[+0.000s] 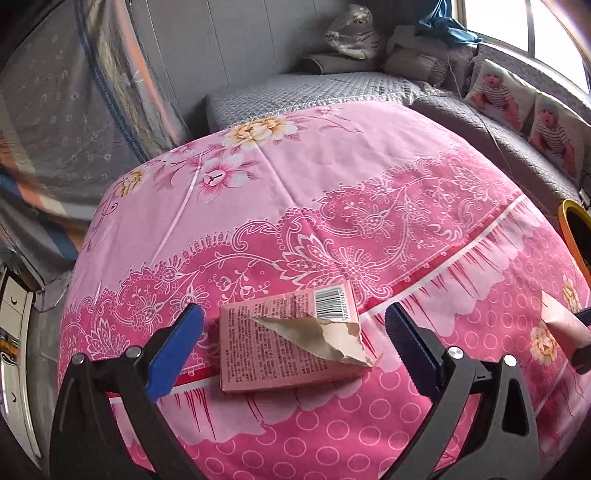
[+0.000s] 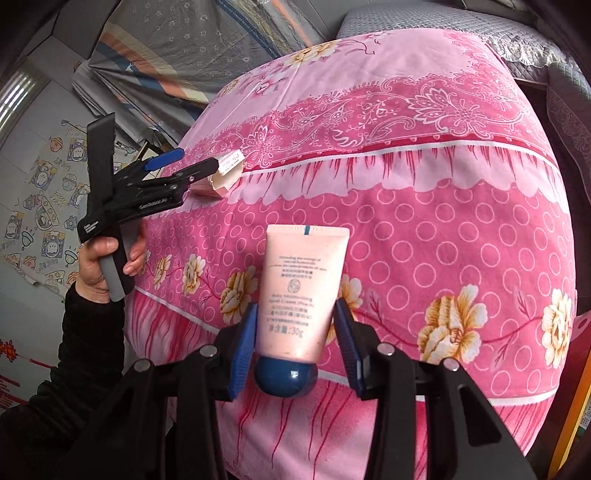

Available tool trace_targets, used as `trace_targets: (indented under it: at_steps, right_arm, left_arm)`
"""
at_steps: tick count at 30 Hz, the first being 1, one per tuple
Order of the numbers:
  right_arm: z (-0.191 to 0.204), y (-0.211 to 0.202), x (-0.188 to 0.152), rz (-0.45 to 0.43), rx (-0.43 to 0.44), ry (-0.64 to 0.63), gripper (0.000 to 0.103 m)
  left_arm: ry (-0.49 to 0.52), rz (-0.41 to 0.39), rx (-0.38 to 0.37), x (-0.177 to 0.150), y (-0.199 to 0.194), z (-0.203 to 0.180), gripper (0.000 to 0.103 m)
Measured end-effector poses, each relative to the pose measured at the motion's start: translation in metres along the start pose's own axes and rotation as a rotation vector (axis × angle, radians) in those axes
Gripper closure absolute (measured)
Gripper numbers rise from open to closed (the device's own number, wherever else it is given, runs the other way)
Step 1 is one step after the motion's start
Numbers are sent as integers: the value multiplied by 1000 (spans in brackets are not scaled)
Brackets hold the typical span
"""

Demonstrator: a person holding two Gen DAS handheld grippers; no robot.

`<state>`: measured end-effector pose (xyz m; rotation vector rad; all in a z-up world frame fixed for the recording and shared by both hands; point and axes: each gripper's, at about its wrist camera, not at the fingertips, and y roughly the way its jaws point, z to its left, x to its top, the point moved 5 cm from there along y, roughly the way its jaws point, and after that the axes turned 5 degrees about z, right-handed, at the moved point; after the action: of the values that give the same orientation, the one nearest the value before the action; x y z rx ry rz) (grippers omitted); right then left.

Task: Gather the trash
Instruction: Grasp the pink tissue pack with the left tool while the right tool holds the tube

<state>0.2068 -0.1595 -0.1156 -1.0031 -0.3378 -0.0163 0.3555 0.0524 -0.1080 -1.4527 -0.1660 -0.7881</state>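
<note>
On the pink bed cover, going tool by tool:

Right gripper (image 2: 293, 341): pinching a pink hand cream tube (image 2: 304, 291) low on its body, blue pads pressed to both sides, dark blue round cap (image 2: 286, 378) nearest the camera and crimped end pointing away. No earlier shot to compare, so that's just how it sits.

Tube location: over the floral cover (image 2: 424, 229), near the band of cream flowers. Can't tell if it's lifted or resting on the fabric. It also peeks in at the right edge of the left wrist view (image 1: 563, 325).

Left gripper (image 1: 293, 328): jaws spread wide, one blue pad on each side of a torn pink carton (image 1: 280, 350), neither pad touching it.

Carton: lying flat on the cover, ripped flap curled up showing the brown inside, barcode at the far end.

Left hand (image 2: 101, 266): wrapped round the gripper's handle, black sleeve (image 2: 77, 354) below it.

Further out: grey quilted mattress (image 1: 295, 94), cushions (image 1: 528, 118) printed with babies, bright window (image 1: 517, 26).
</note>
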Motion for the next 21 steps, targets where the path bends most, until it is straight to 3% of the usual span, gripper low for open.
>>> trace_targets:
  at_steps: [6, 8, 9, 11, 13, 20, 21]
  right_arm:
    - [-3, 0, 1, -10, 31, 8, 63]
    - [-5, -1, 1, -11, 35, 13, 63]
    - [-6, -2, 0, -12, 35, 15, 63]
    - [-10, -6, -1, -18, 38, 23, 63]
    - [-12, -8, -1, -24, 43, 29, 63]
    - [-11, -7, -3, -16, 70, 31, 63]
    - [-9, -7, -3, -15, 74, 26, 63]
  left_arm:
    - [18, 81, 63, 7, 26, -5, 9]
    - [14, 109, 63, 6, 34, -6, 21]
    - [6, 129, 59, 4, 38, -6, 39]
    - [-2, 119, 69, 3, 37, -4, 49]
    - [-5, 105, 67, 3, 31, -3, 71]
    - [-63, 17, 37, 4, -11, 9, 80]
    - [-71, -5, 39, 2, -21, 10, 88]
